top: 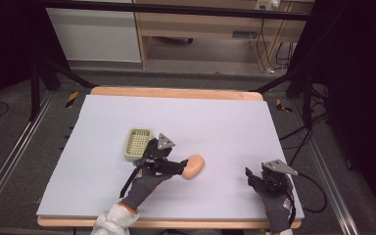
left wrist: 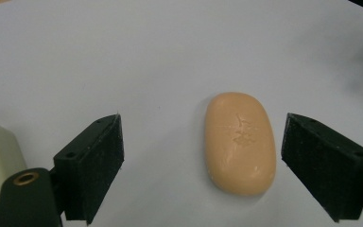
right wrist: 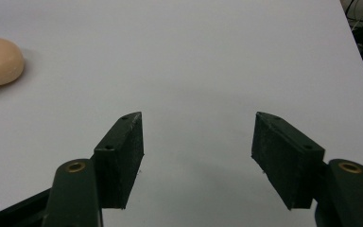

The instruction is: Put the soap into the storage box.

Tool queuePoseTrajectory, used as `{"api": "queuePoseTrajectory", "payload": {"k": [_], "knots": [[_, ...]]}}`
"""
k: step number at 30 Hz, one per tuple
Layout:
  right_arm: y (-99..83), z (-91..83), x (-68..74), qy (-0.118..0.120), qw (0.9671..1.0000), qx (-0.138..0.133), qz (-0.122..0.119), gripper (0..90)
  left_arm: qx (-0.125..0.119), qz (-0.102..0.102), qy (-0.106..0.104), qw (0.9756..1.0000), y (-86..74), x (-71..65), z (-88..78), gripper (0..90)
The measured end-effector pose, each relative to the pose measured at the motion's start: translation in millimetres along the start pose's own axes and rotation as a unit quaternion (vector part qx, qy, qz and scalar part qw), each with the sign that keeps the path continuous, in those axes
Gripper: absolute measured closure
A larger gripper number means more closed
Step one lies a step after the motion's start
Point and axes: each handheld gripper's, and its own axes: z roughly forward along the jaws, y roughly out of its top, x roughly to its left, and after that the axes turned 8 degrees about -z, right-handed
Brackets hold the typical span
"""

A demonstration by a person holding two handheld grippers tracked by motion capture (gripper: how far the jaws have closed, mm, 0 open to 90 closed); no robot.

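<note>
Right now the soap (left wrist: 239, 143) lies flat on the bench (top: 225, 122), centre-low in the high view, just right of the left tool (left wrist: 202, 163). That tool's jaws stand wide apart and straddle the bar in the left gripper view; the bar sits nearer the jaw at frame right, touching neither. Right tool (right wrist: 198, 151) is also spread open with nothing in it, low right in the high view, well apart from the soap. A tray (top: 138, 144) sits upper left of the left tool, close by.

Handling guess: the bar looks stiff, light and smooth with rounded edges, so probably slippery and likely to squirt out under a hard pinch. Best hold is across the short width, at mid-length, pads flat on the long sides, with moderate squeeze. Soap may dent or scuff.
</note>
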Motion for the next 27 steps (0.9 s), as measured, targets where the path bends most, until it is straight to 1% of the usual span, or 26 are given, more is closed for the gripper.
{"api": "queuePoseTrajectory", "payload": {"k": [2, 4, 11, 15, 16, 22, 24, 25, 27], "knots": [[-0.1, 0.1, -0.1, 0.000, 1.0000, 0.000, 0.000, 34.6, 0.005, 0.006, -0.001, 1.0000, 0.6, -1.7, 2.4, 13.0], [-0.1, 0.2, -0.1, 0.000, 1.0000, 0.001, -0.001, 34.6, 0.005, 0.005, -0.002, 1.0000, 0.6, -4.0, 5.2, 13.0], [-0.1, 0.5, 0.0, 0.001, 1.0000, 0.002, 0.000, 34.7, 0.017, 0.013, -0.005, 0.9998, 0.7, -9.9, 14.2, 13.0], [-0.1, 0.6, -0.1, 0.001, 1.0000, 0.002, 0.000, 34.7, 0.024, 0.020, -0.004, 0.9995, 0.4, -13.2, 18.9, 13.0], [-0.1, 0.6, -0.1, 0.001, 1.0000, 0.002, 0.001, 34.7, 0.025, 0.019, -0.004, 0.9995, 0.1, -14.3, 20.2, 13.0], [-0.1, 1.0, 0.4, 0.002, 1.0000, 0.004, 0.001, 34.7, 0.042, 0.031, -0.004, 0.9986, -0.6, -18.6, 29.1, 13.0], [-0.2, 1.0, 0.4, 0.003, 1.0000, 0.004, 0.001, 34.8, 0.044, 0.029, -0.005, 0.9986, -0.8, -19.4, 30.7, 13.0], [-0.5, 1.1, 0.2, 0.003, 1.0000, 0.005, 0.002, 34.8, 0.049, 0.036, -0.001, 0.9982, -0.4, -20.1, 33.7, 13.0], [-0.6, 1.2, 0.1, 0.004, 1.0000, 0.005, 0.003, 34.9, 0.053, 0.035, -0.001, 0.9980, -0.7, -22.1, 36.6, 13.0]]}}
